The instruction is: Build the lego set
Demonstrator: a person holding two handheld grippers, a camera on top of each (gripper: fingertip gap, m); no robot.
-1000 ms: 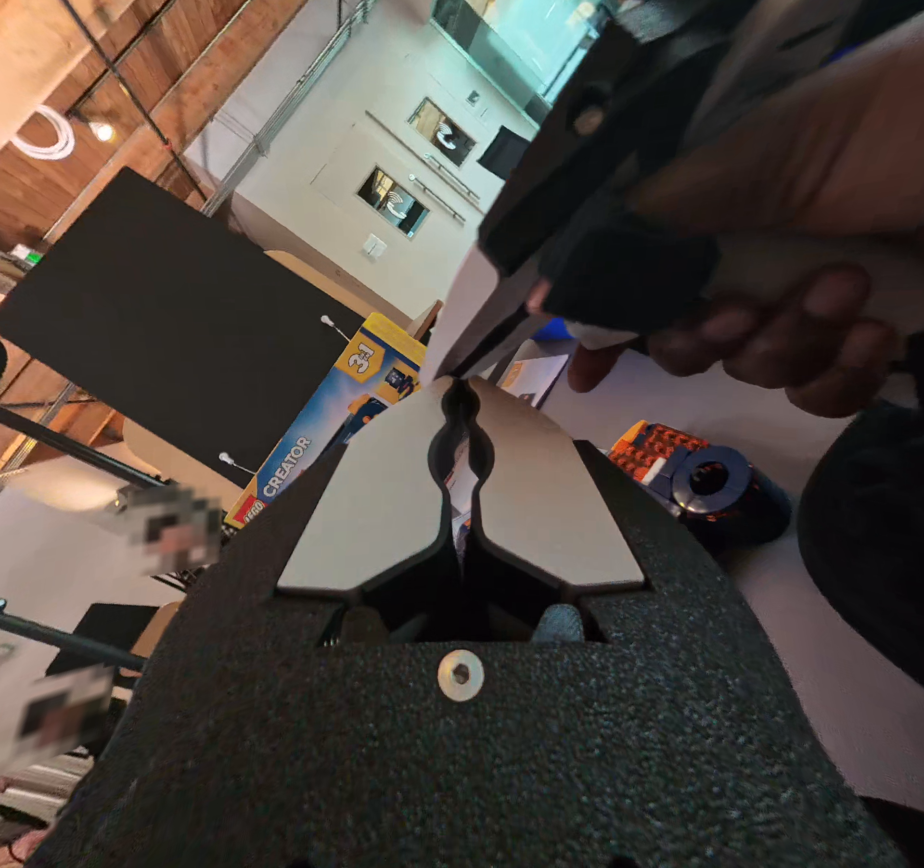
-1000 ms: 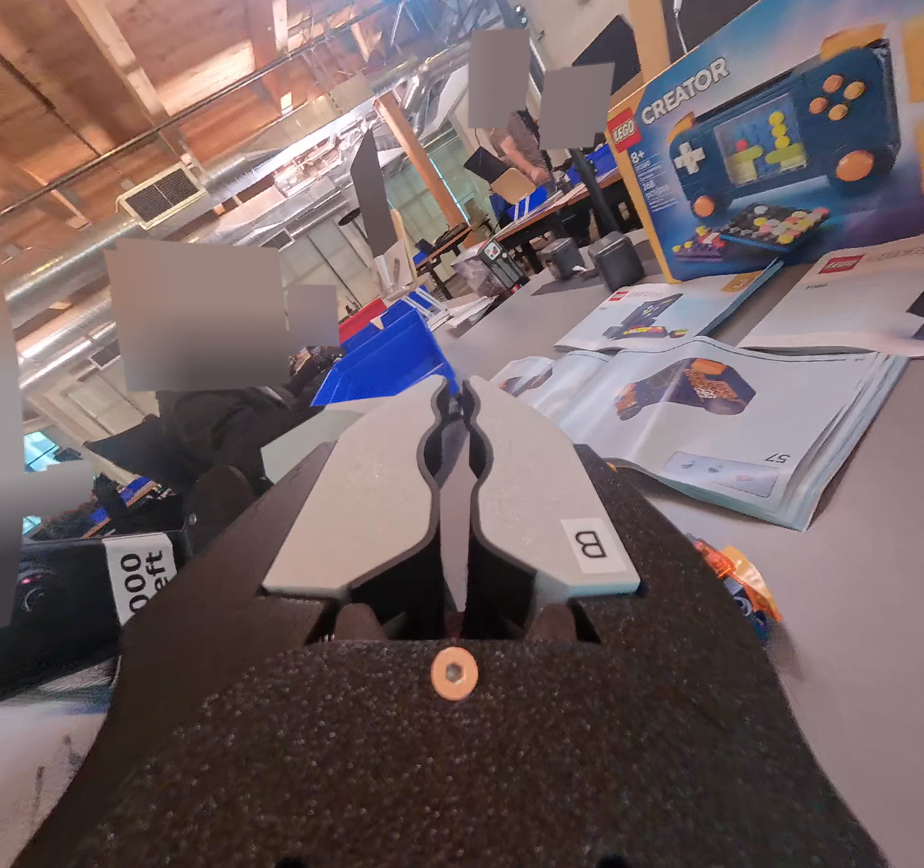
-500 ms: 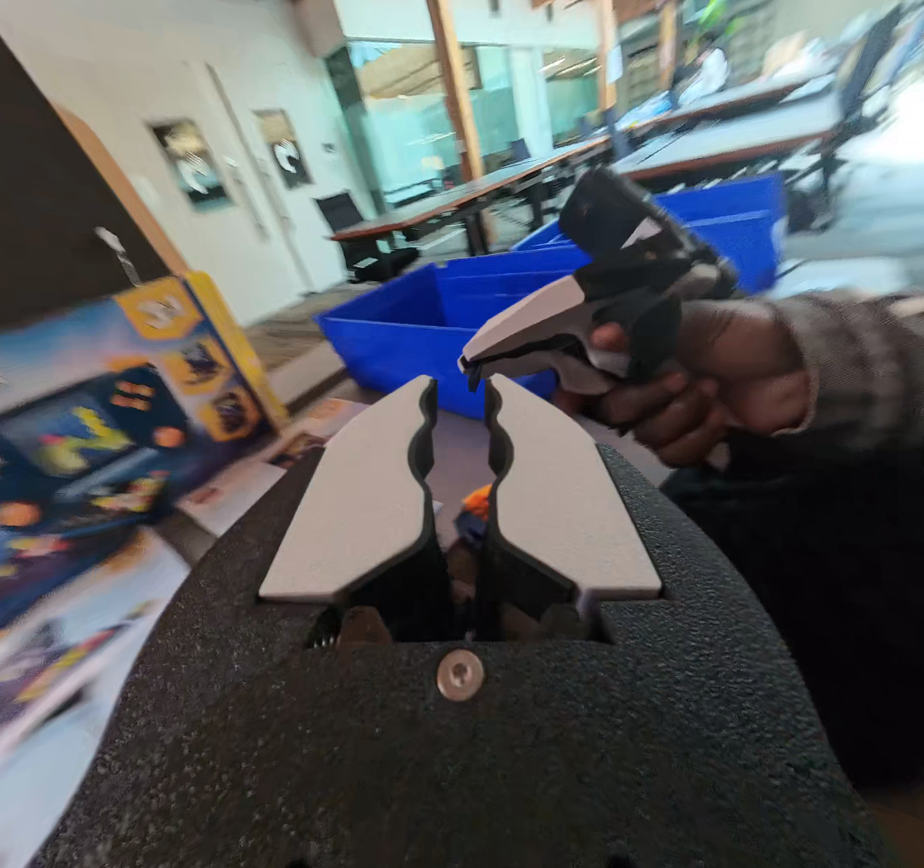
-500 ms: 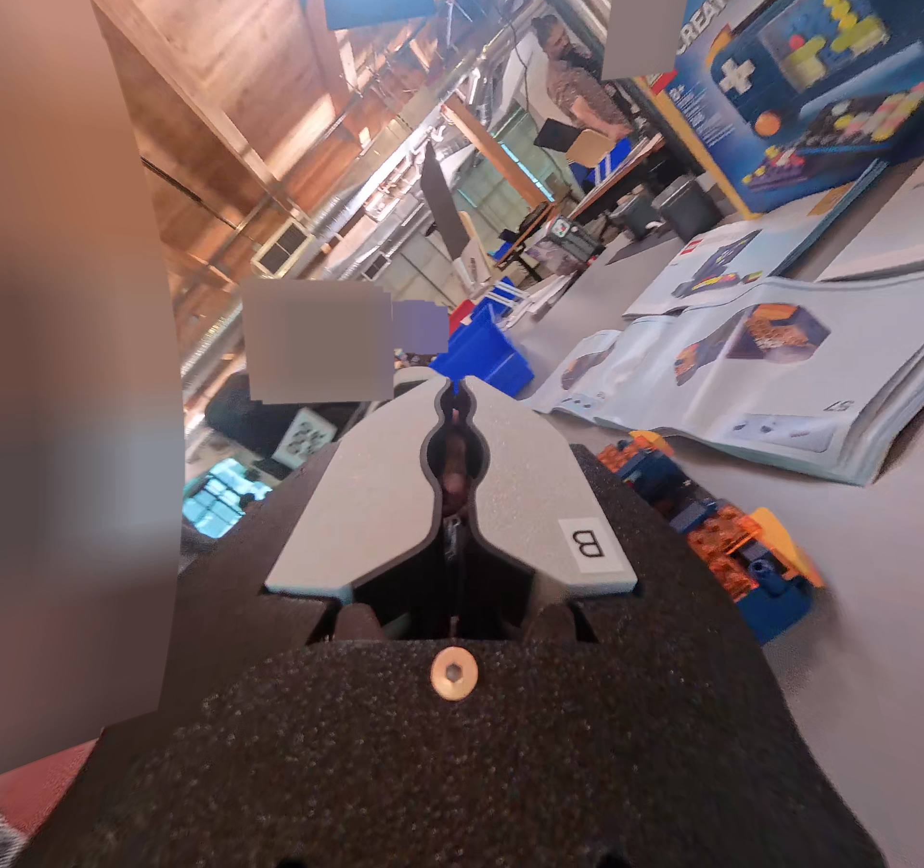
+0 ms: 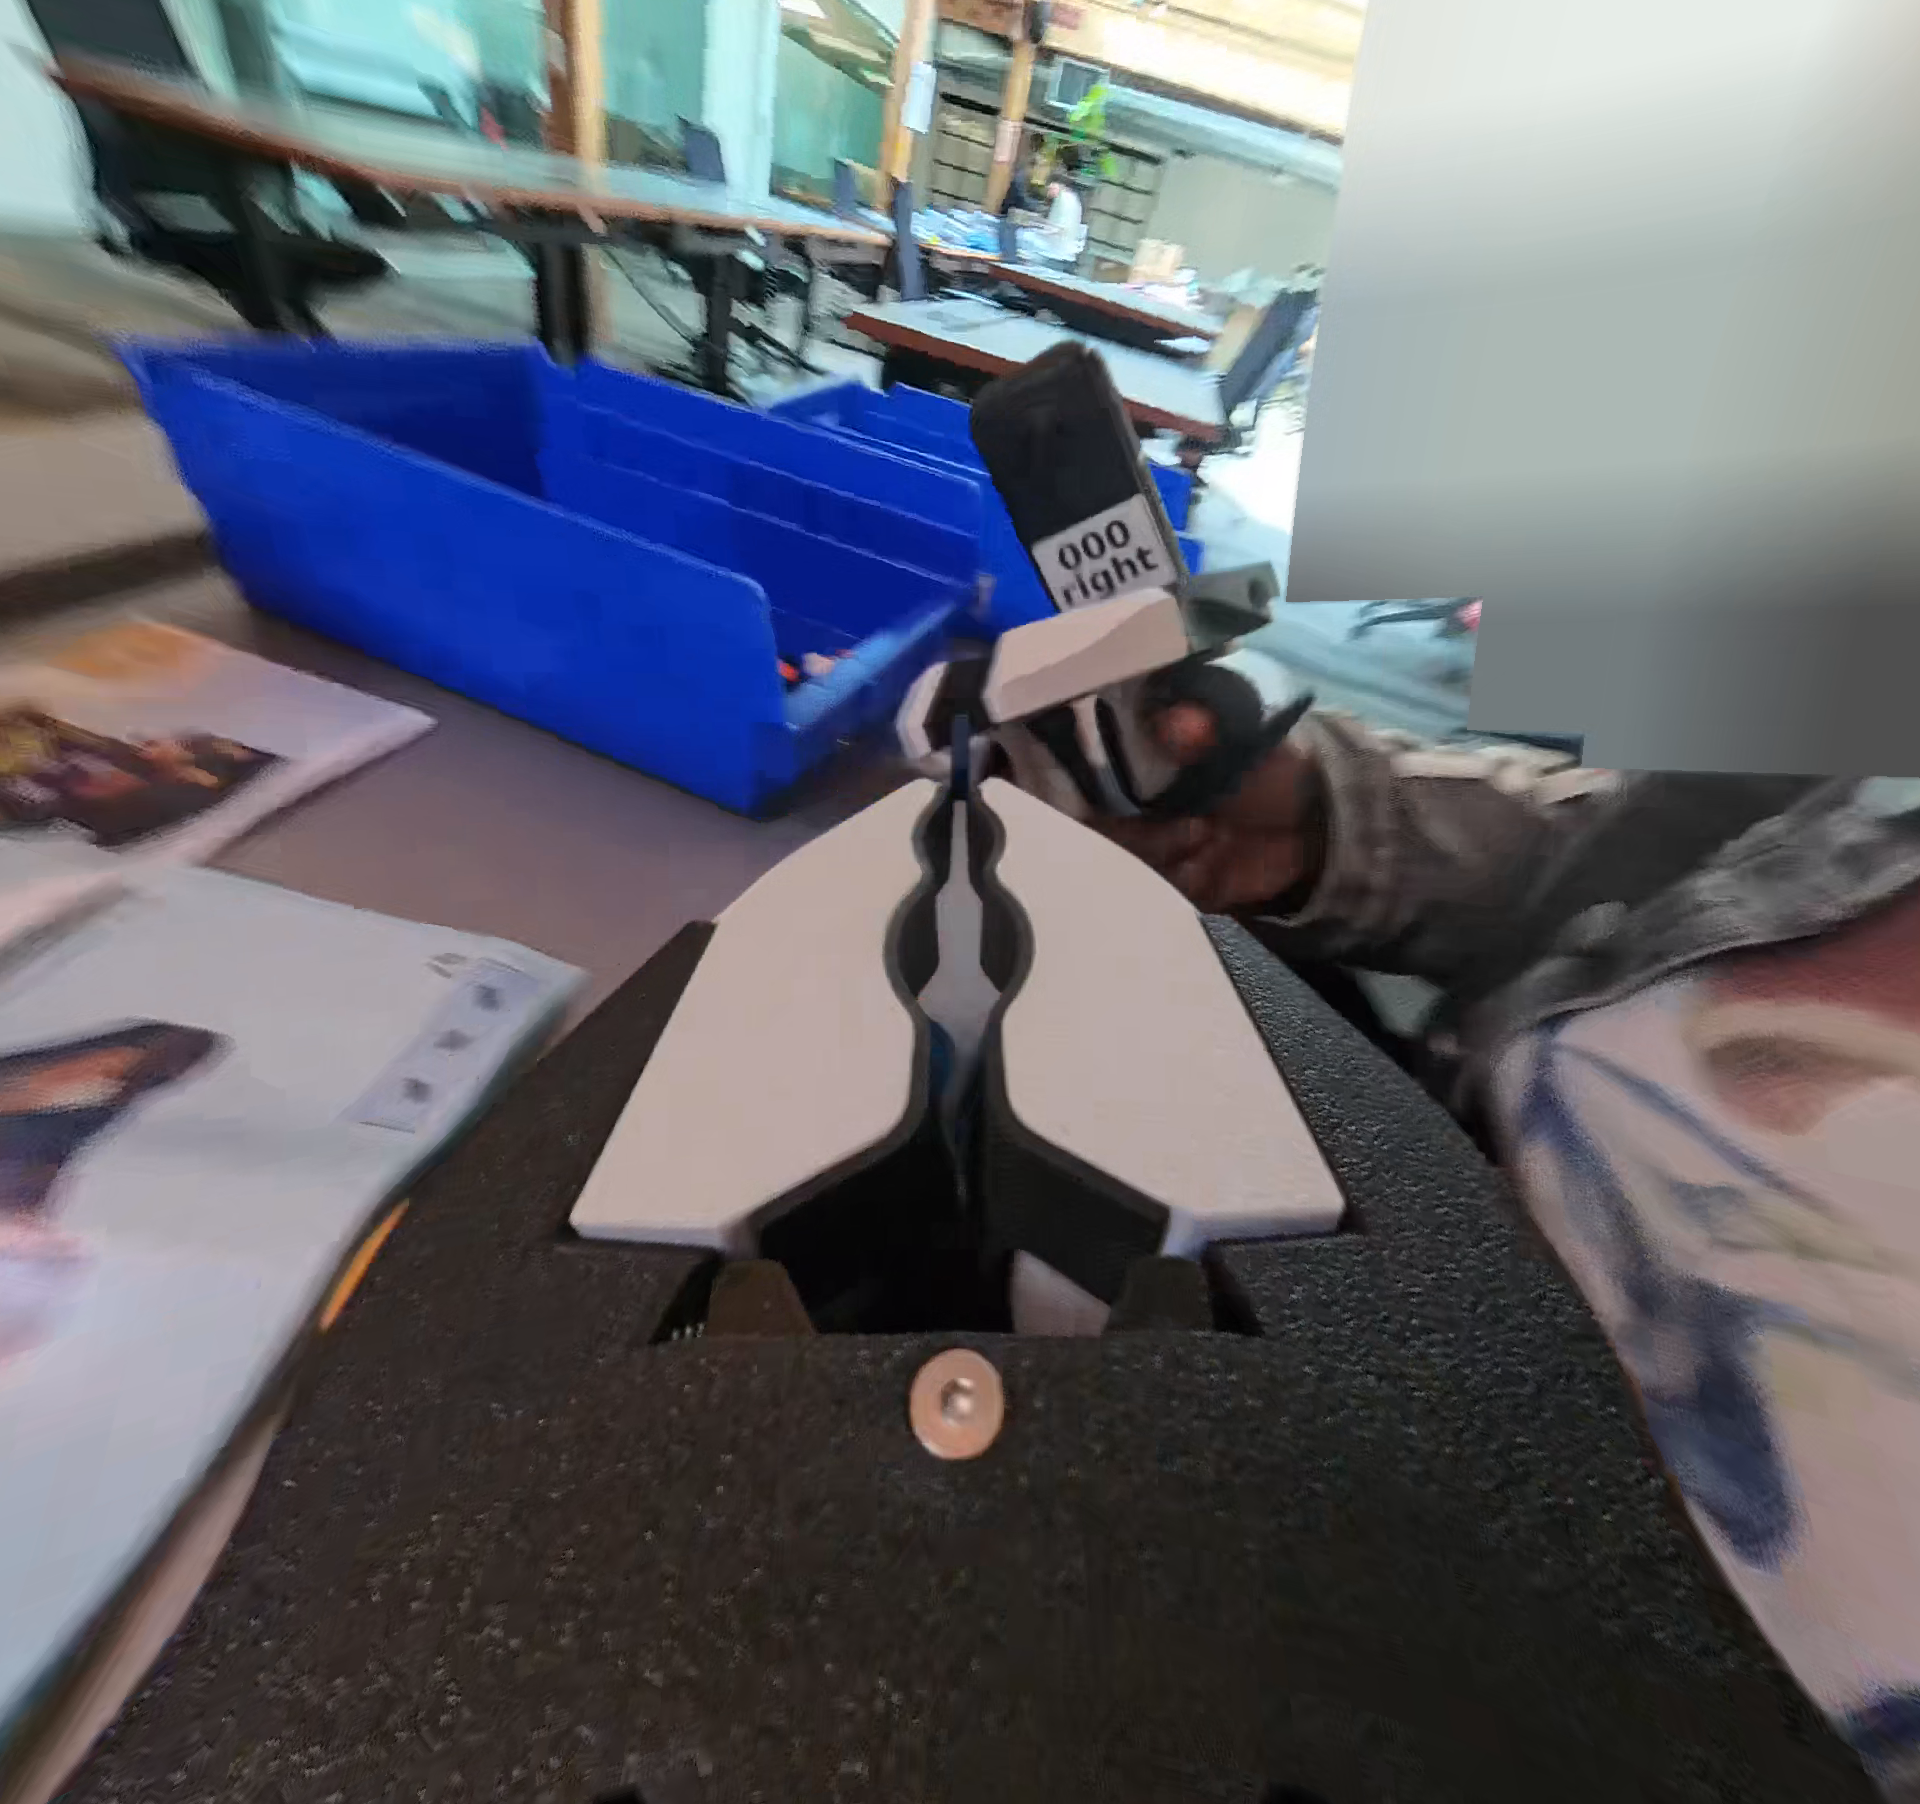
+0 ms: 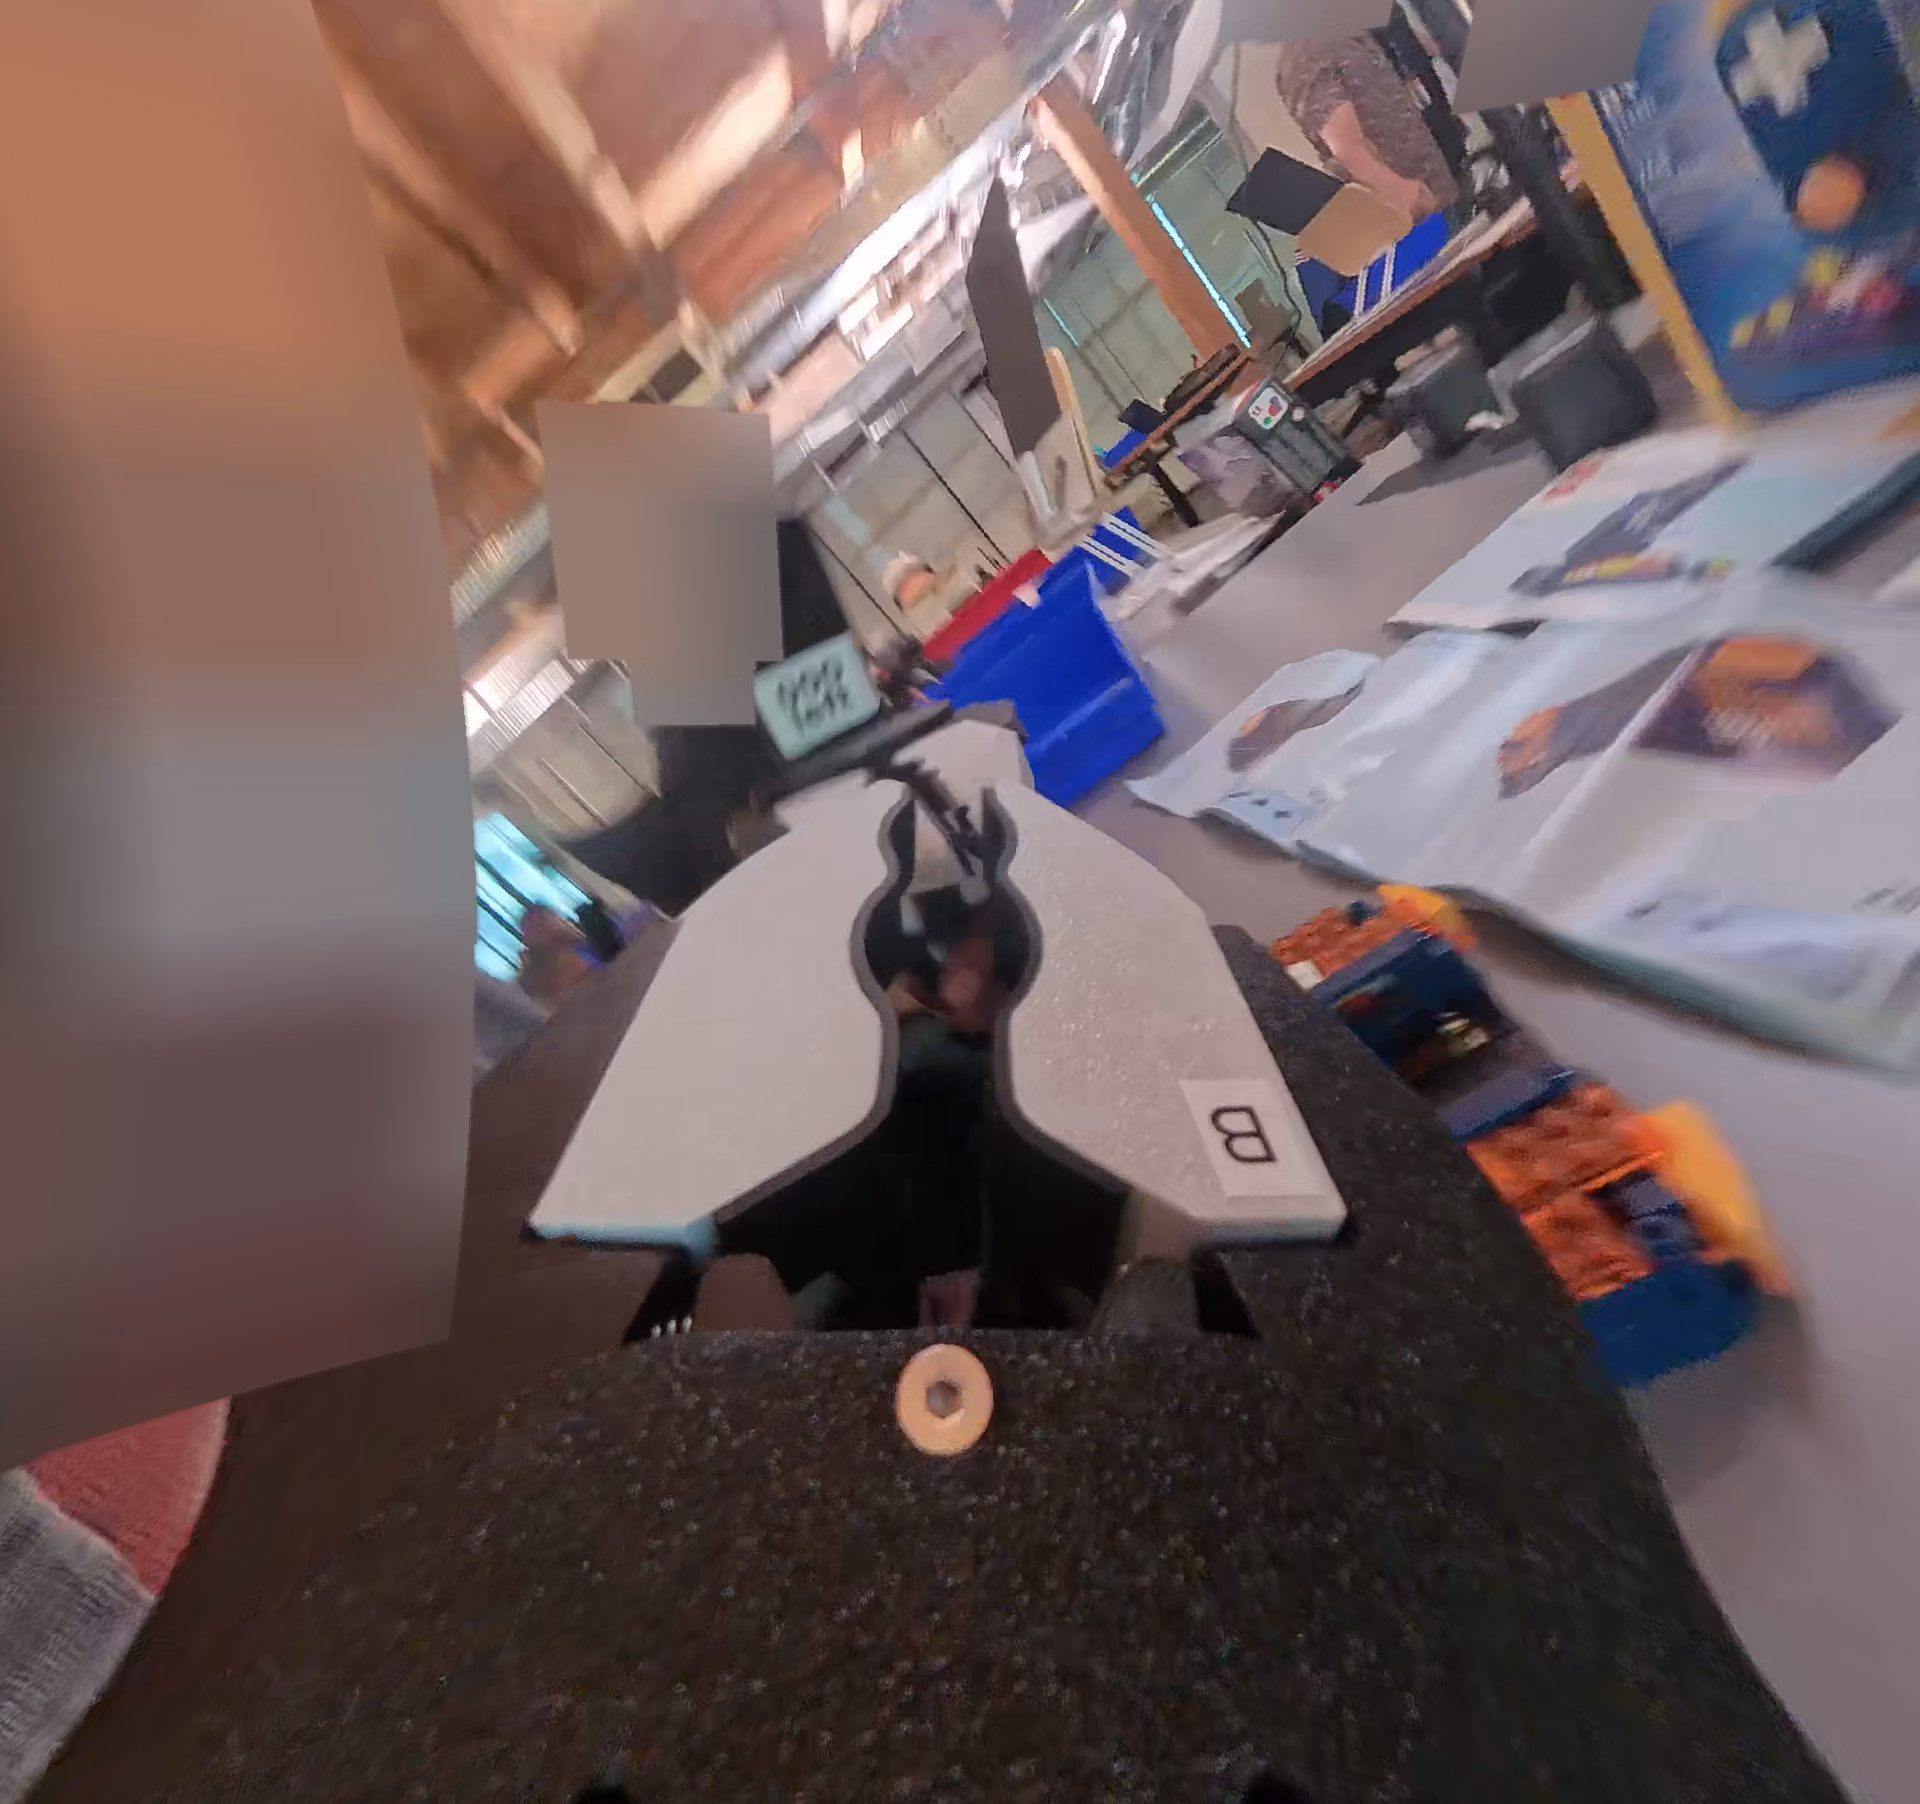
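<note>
The two grippers meet tip to tip above the desk (image 5: pixel 540 840), and the step in hand looks like passing or joining one small piece in mid-air.

In the left wrist view, the left gripper (image 5: pixel 957 798) sits at the centre of the frame with its fingers (image 5: pixel 790 1048) drawn almost together, only a thin slot between them. A slim dark blue piece (image 5: pixel 961 767) stands just at their tips. Right above it is the right gripper (image 5: pixel 940 726), held by a hand (image 5: pixel 1226 819), with its fingers pinched on that same piece.

Whether the left fingers actually clamp the piece or merely touch it I cannot tell. The right wrist view is blurred, and shows something dark and thin between its own near-closed fingers (image 6: pixel 1122 1006).

The half-built orange and blue model (image 6: pixel 1507 1058) lies on the desk at the right of that frame, beside the open instruction booklet (image 6: pixel 1558 778). A blue bin (image 5: pixel 499 549) stands at the upper left of the left view.

To do this well:
- Keep both tools still and square to each other.
- Let one pair of fingers hold firm before the other loosens.
- Press along the piece's length, not across it; so thin a part could twist out or drop.
- Work low over the desk, so that a slip costs little.
</note>
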